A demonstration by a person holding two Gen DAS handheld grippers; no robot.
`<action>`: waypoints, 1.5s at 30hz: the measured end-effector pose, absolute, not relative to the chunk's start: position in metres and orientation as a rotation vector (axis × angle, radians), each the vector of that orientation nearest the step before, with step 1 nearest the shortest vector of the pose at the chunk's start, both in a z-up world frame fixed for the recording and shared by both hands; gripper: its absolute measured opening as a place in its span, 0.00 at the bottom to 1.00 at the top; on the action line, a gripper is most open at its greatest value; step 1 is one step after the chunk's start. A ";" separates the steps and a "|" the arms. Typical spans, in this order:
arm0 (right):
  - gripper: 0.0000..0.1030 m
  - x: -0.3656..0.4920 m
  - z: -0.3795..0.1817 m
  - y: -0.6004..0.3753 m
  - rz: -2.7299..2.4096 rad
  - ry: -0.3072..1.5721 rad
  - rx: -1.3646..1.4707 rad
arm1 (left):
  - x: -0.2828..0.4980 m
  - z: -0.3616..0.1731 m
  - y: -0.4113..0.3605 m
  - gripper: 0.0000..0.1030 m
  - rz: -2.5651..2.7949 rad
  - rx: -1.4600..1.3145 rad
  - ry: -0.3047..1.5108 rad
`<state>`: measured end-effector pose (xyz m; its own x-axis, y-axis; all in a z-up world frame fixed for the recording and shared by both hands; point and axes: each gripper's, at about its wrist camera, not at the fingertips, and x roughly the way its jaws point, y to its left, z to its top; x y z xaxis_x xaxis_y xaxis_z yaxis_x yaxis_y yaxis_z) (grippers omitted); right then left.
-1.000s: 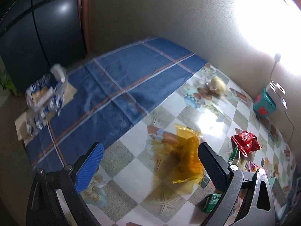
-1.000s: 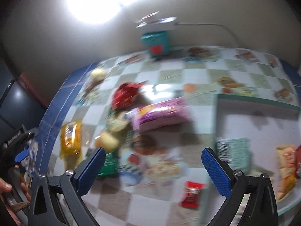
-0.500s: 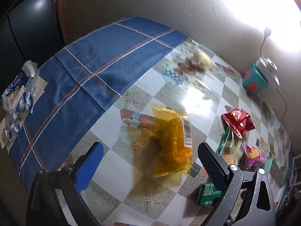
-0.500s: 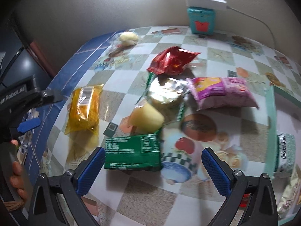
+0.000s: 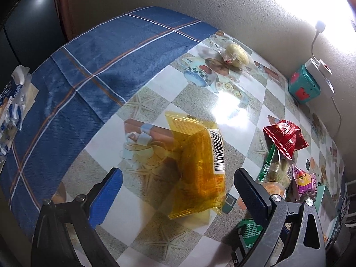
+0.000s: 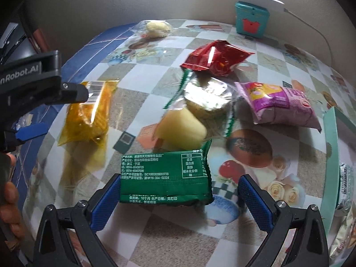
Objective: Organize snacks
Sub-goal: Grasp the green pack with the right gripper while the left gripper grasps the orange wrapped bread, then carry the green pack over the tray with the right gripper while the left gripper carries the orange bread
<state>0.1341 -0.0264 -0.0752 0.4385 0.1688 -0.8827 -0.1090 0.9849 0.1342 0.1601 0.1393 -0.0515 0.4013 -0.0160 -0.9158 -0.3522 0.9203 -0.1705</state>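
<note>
Progress: early. Most snacks lie loose on the surface (image 6: 142,66). Only a few packets sit in the pale green tray (image 6: 331,138) at the far right edge of the right wrist view, so most sorting is left, by my read.

Left claw (image 5: 176,192): jaws wide, holding nothing. It hovers over the yellow packet (image 5: 200,169), which lies flat between and just ahead of the blue pads, barcode up. Untouched, as far as I can tell. Left of that claw: blue plaid cloth (image 5: 93,71). Far ahead: a clear-wrapped bun (image 5: 235,54) near the wall. To its right: red packet (image 5: 284,138), then the pile.

From the right wrist view, a hand (image 6: 10,202) grips the left tool's handle at the left edge; that tool comes in low and roughly level over the yellow packet.

Right claw (image 6: 178,200): also wide, empty. The green packet (image 6: 165,178) lies between its pads, printed back up. The left pad is about at the packet's edge; contact can't be confirmed. The right pad stands apart. Just ahead: a pale yellow wrapped cake (image 6: 181,130) with a foil-lidded cup (image 6: 209,96) overlapping it. Ahead right: pink packet (image 6: 280,106). Far right: the tray.

Likely next: both claws close on their packets.
</note>
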 end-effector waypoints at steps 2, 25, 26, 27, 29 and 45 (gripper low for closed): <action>1.00 0.136 -0.076 -0.032 0.152 1.102 0.055 | 0.163 -0.054 0.136 0.97 0.204 -0.361 1.146; 0.73 0.138 -0.070 -0.079 0.075 1.100 0.155 | 0.171 -0.062 0.120 0.45 0.177 -0.338 1.174; 0.73 0.138 -0.069 -0.081 0.074 1.102 0.161 | 0.170 -0.062 0.121 0.45 0.175 -0.354 1.169; 0.73 0.138 -0.069 -0.082 0.074 1.103 0.164 | 0.170 -0.060 0.123 0.44 0.175 -0.367 1.164; 0.73 0.137 -0.066 -0.084 0.077 1.100 0.166 | 0.168 -0.057 0.126 0.43 0.178 -0.383 1.152; 0.72 0.128 -0.029 -0.109 0.061 1.036 0.232 | 0.155 0.011 0.115 0.43 0.115 -0.376 1.001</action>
